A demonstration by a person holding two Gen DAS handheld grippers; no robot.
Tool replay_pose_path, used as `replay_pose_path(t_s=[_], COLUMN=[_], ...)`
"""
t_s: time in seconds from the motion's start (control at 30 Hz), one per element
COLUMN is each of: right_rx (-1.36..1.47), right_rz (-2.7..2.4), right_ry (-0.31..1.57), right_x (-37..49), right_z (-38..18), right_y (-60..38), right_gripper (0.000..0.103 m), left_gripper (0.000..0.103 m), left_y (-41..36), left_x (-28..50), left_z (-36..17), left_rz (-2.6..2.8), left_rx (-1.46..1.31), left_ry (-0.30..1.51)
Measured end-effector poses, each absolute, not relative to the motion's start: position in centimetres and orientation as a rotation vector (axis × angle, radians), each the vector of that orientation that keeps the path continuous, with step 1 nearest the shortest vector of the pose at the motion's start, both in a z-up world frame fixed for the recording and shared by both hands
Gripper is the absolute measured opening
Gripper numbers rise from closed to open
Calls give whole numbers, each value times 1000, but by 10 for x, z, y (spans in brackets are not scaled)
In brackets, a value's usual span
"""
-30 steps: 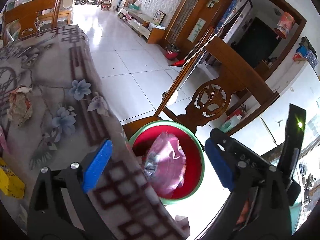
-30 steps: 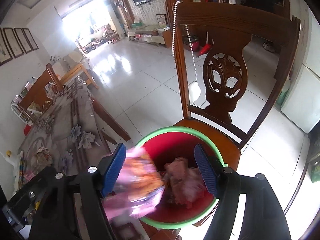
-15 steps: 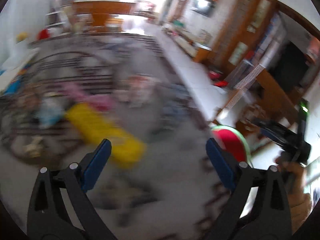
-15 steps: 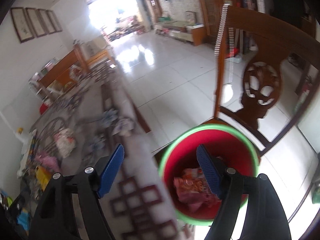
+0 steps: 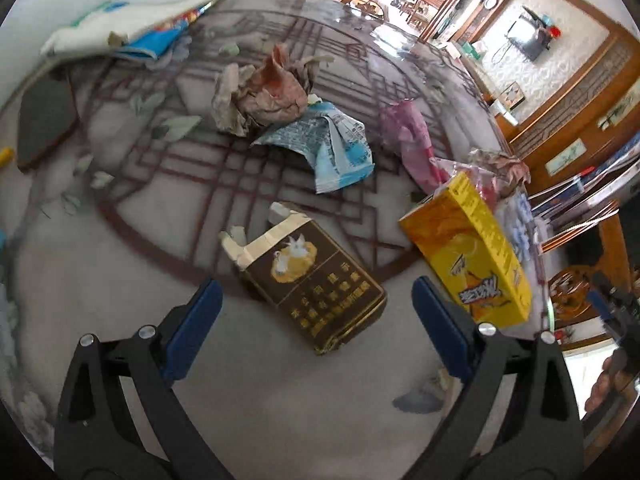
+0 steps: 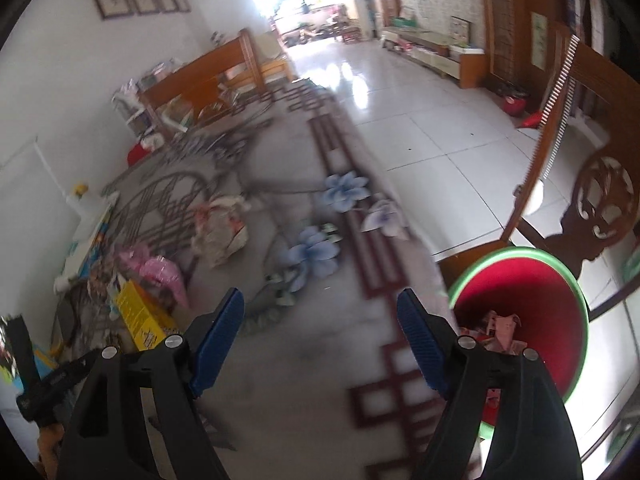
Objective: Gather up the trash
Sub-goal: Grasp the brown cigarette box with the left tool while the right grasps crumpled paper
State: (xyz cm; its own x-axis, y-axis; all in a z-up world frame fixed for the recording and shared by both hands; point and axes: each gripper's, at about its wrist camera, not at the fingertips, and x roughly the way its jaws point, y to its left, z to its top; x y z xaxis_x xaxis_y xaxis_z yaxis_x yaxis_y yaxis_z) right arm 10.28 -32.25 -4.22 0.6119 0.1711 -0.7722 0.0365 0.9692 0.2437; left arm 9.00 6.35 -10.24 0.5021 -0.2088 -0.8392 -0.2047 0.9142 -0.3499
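My left gripper [image 5: 316, 312] hangs open over the table, its blue pads either side of a brown cigarette carton [image 5: 316, 280] lying flat, not touching it. A yellow box [image 5: 476, 252] stands just right of it. Further back lie a blue wrapper [image 5: 340, 148], a pink wrapper [image 5: 408, 140] and crumpled paper [image 5: 264, 92]. My right gripper [image 6: 320, 328] is over the tablecloth with nothing between its jaws, which are opening. The red bin with a green rim [image 6: 536, 292] sits on a chair to its right, with wrappers inside.
A wooden chair back [image 6: 600, 184] rises behind the bin. The table edge [image 6: 416, 240] runs beside tiled floor. A dark flat board [image 5: 44, 120] and a cloth bundle [image 5: 132, 12] lie at the table's far left. A crumpled wrapper [image 6: 220, 228] lies mid-table.
My left gripper swung from the bin across the table to the brown carton. The right gripper let a wrapper fall into the bin and moved left over the tablecloth.
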Motion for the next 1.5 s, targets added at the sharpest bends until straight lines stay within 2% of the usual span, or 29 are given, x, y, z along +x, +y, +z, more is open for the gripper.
replay_pose_path(t_s=[0.13, 0.2, 0.23, 0.27, 0.37, 0.5, 0.67, 0.7, 0.77, 0.97, 1.1, 1.17, 1.23, 1.27, 1.37, 1.5], right_rx=[179, 185, 198, 217, 286, 365, 349, 347, 348, 462, 426, 417, 420, 413, 357, 295], right_rz=[101, 125, 138, 149, 168, 192, 211, 212, 207, 179, 164, 156, 156, 158, 164, 199], right_ry=[919, 920, 921, 921, 912, 907, 965, 971, 984, 1040, 1071, 1088, 1100, 1104, 1075, 979], right_x=[108, 112, 114, 116, 122, 128, 150, 156, 177, 233, 251, 256, 260, 261, 258, 234], right_z=[-48, -52, -53, -54, -56, -62, -68, -69, -68, -73, -79, -85, -93, -95, -93, -71], right_y=[-300, -293, -291, -290, -286, -282, -269, -267, -261, -249, -232, -227, -225, -224, -223, -229], right_gripper=[76, 76, 76, 76, 76, 77, 77, 78, 79, 80, 80, 80, 64, 47, 36, 34], left_gripper=[93, 80, 57, 43, 34, 28, 30, 33, 48, 62, 65, 70, 71, 72, 72, 77], left_y=[60, 60, 57, 55, 57, 59, 57, 57, 57, 61, 57, 53, 50, 49, 46, 39], left_x=[95, 96, 98, 99, 98, 92, 88, 88, 87, 84, 85, 85, 87, 88, 90, 89], left_z=[-105, -108, -109, -111, -112, -106, -101, -100, -97, -89, -90, -90, -91, -91, -95, -103], left_rz=[-25, -40, -43, -51, -89, -121, -139, -139, -137, -125, -141, -145, -141, -138, -126, -114], left_rx=[-456, -445, -423, -414, -455, -492, -510, -512, -517, -534, -534, -522, -502, -493, -464, -445], left_ry=[1031, 1020, 1026, 1034, 1031, 1019, 1024, 1023, 1011, 979, 983, 984, 985, 987, 1002, 1035])
